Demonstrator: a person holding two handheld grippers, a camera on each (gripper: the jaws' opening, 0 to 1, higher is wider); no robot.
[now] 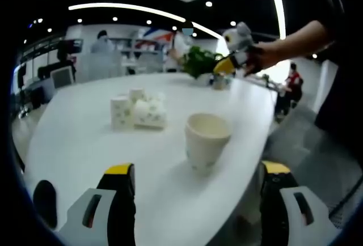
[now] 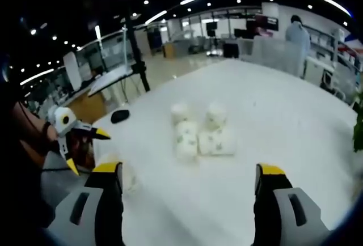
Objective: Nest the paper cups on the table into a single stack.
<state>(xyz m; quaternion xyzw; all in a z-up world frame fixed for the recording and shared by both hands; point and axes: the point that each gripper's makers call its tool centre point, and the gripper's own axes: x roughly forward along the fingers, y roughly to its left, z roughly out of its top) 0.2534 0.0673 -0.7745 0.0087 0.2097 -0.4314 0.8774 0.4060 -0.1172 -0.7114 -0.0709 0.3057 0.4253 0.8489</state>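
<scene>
Upright paper cup (image 1: 207, 141), empty, stands on white tabletop (image 1: 79, 144) just ahead of left claw (image 1: 195, 186), jaws spread wide. Cluster of cups (image 2: 201, 132), some tipped, lies mid-tabletop before right claw (image 2: 187, 186), also released, holding nothing. Black mouse (image 2: 119, 115) near edge.

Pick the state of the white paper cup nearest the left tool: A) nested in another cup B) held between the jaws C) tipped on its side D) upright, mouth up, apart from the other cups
D: the white paper cup stands upright with its open mouth up, alone on the white table, apart from the cluster of patterned paper cups and ahead of the left tool.
</scene>
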